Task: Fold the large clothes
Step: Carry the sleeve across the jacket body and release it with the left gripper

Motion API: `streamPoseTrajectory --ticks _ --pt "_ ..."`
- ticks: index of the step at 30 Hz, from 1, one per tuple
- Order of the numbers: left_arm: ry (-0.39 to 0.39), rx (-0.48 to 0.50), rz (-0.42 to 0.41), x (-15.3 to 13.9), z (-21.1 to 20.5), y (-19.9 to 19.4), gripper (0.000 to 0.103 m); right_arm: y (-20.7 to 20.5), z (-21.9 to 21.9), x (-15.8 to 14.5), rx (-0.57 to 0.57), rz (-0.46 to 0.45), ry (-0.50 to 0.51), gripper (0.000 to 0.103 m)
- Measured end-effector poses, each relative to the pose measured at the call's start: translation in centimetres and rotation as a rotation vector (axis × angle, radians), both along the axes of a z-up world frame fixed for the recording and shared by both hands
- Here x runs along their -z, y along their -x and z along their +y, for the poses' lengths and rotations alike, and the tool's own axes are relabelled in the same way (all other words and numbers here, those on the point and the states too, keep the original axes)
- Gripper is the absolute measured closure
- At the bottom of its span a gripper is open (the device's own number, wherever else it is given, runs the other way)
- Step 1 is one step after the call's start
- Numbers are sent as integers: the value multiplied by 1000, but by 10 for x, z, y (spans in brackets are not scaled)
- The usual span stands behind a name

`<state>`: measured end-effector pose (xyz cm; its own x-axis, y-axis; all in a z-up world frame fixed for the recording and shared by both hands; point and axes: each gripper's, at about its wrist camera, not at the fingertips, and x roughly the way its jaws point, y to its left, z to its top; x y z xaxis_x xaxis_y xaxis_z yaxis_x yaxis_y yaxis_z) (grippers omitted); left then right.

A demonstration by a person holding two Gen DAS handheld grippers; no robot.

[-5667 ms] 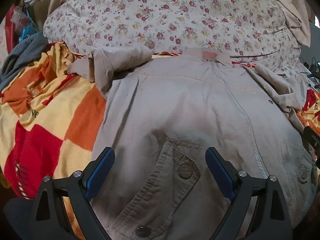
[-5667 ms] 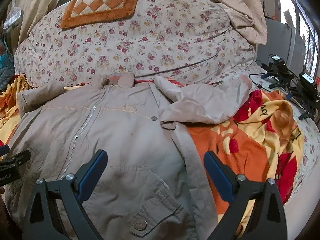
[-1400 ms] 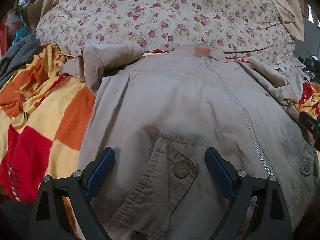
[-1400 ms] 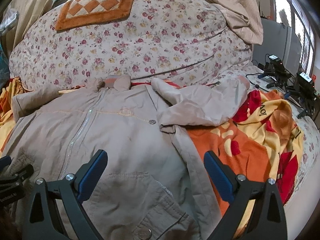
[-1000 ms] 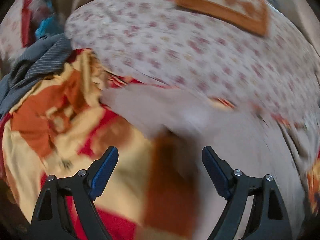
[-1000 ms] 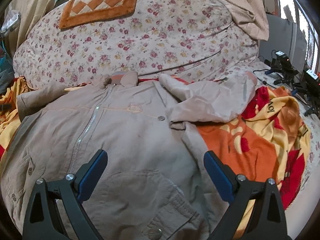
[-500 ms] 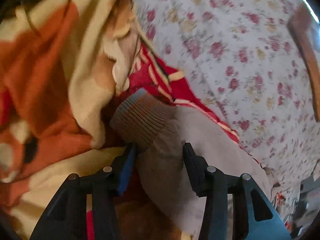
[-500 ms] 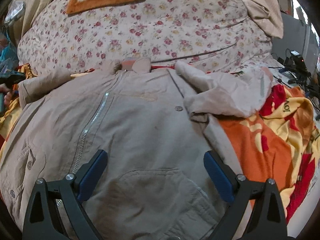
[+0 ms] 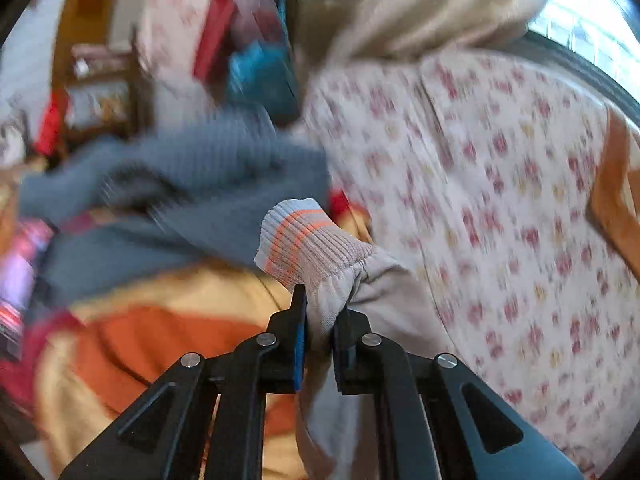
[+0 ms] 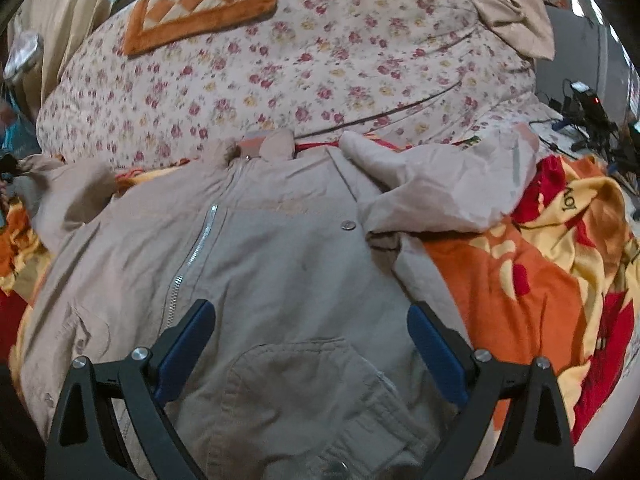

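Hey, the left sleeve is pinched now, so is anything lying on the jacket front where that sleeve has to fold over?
Nothing visible lies there. The left gripper is shut on the sleeve just below its ribbed cuff. In the right wrist view the jacket front is bare; the other sleeve lies off to the side over the blanket, and the right gripper hovers open above the pocket.

Beige jacket (image 10: 280,264) with a ribbed cuff (image 9: 308,240) striped orange and pale blue; white quilt (image 10: 320,60) with red flowers; orange, yellow and red blanket (image 10: 540,280); blue-grey knit (image 9: 180,184)
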<state>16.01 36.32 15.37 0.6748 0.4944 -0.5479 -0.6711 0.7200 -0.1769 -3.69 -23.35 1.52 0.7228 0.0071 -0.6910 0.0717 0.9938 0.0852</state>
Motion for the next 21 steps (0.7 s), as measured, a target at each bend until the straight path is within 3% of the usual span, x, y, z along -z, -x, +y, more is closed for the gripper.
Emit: streamPoseTrajectory --ticks 5,8,11,15,21 --pt "-77 208 45 -9 -73 -9 103 16 -16 -17 13 -52 -21 4" --pt "-88 388 73 12 -162 -25 103 25 -28 -24 31 -65 -25 4" --pt "-50 576 112 45 -273 -33 103 37 -43 -28 61 -82 -14 4" --pt "-6 736 172 88 -397 -39 103 47 -66 -30 109 -92 -20 4" --pt "85 905 235 138 -528 -25 103 56 -101 -25 175 -89 -51 4"
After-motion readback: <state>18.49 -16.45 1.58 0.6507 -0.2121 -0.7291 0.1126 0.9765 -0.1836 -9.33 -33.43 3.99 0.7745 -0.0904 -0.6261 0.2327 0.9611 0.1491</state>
